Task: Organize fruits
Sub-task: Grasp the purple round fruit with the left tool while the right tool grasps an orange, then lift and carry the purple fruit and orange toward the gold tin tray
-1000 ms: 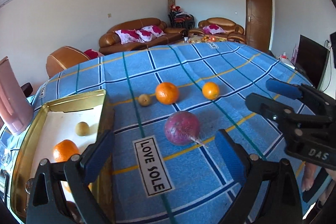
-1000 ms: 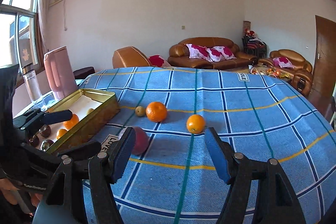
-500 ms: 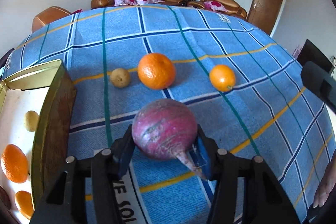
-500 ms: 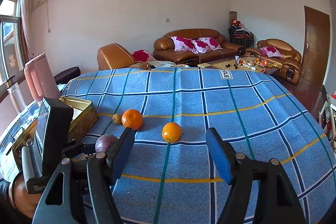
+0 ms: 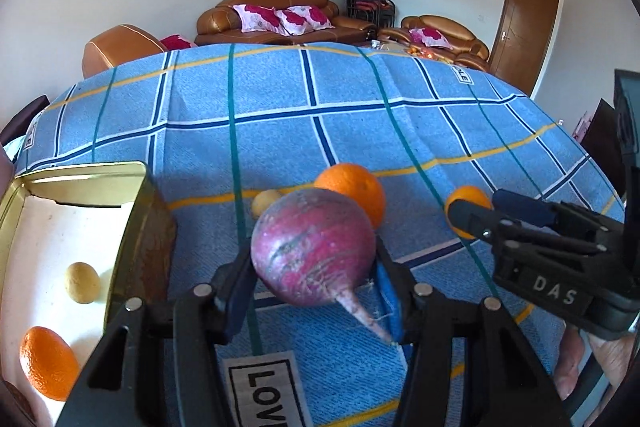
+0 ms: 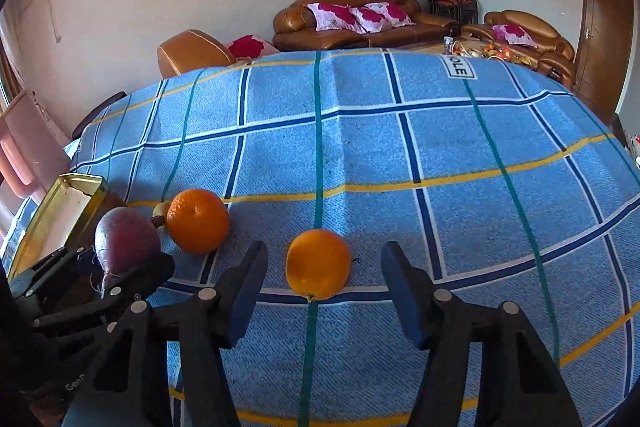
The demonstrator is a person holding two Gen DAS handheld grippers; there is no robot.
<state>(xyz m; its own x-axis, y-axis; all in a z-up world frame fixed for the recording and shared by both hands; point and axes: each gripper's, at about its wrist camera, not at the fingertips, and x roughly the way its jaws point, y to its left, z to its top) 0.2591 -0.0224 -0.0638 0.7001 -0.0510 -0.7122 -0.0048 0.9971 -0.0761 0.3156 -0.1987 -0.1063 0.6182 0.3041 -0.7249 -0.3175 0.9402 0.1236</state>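
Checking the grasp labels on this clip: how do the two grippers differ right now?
The left gripper is clamped on the round purple-red root vegetable; the right gripper holds nothing, its jaws closing around the smaller orange without touching. The left carries its load clear of the blue checked cloth; that orange sits on the cloth. Both have blue-padded black fingers.

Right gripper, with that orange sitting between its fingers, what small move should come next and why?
Probably finish closing on the small orange. The right gripper is closing, with the orange on the tablecloth between its fingers but gaps on both sides. The left gripper already holds the purple radish.
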